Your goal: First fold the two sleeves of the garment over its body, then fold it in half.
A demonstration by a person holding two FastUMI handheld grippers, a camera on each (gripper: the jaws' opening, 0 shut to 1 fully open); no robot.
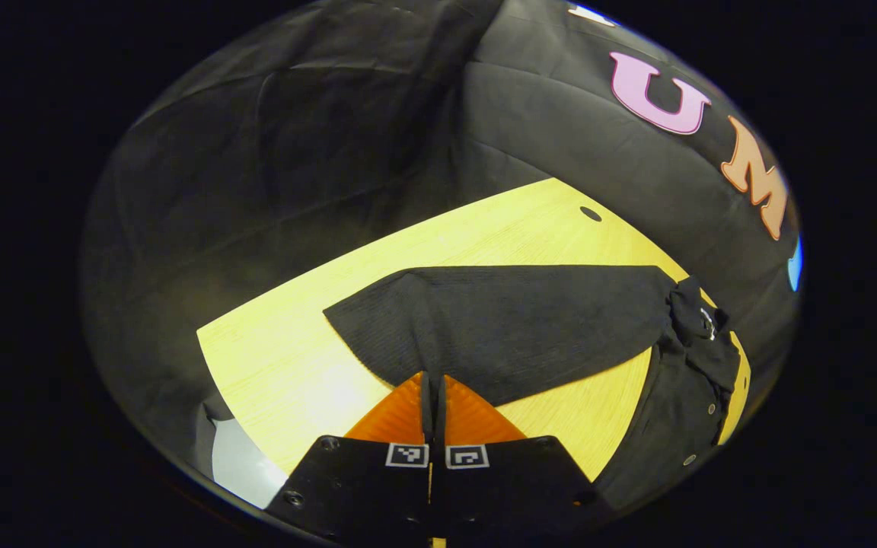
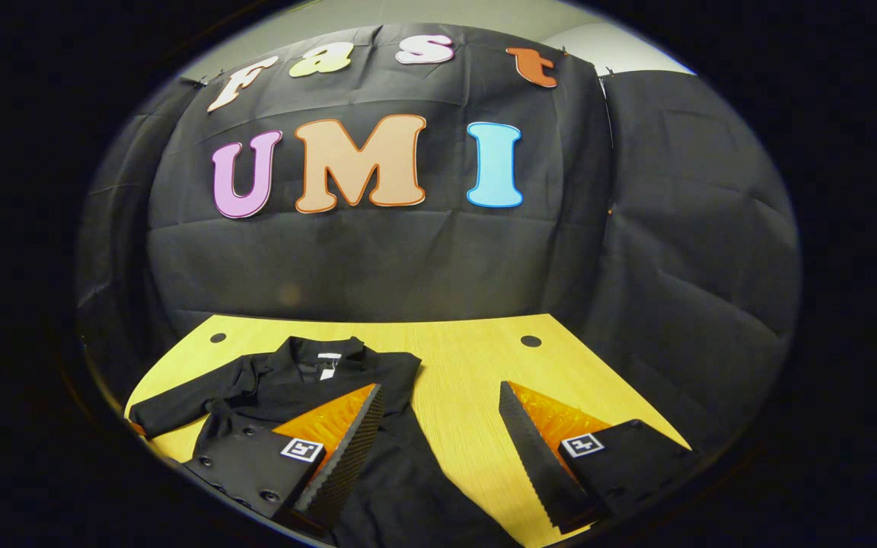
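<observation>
Lying flat, garment (image 2: 286, 392) points collar (image 2: 322, 354) toward booth wall (image 2: 408, 259).

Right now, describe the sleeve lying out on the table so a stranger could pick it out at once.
Start at the yellow wooden table in front of the black cloth wall. On it lies a black garment with a buttoned front. The sleeve is the long, flat, ribbed arm stretching sideways from its shoulder, its near edge at the left gripper.

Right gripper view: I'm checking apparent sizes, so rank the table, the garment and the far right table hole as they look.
1. table
2. garment, partly behind the near tongs, so unsure
3. table hole
</observation>
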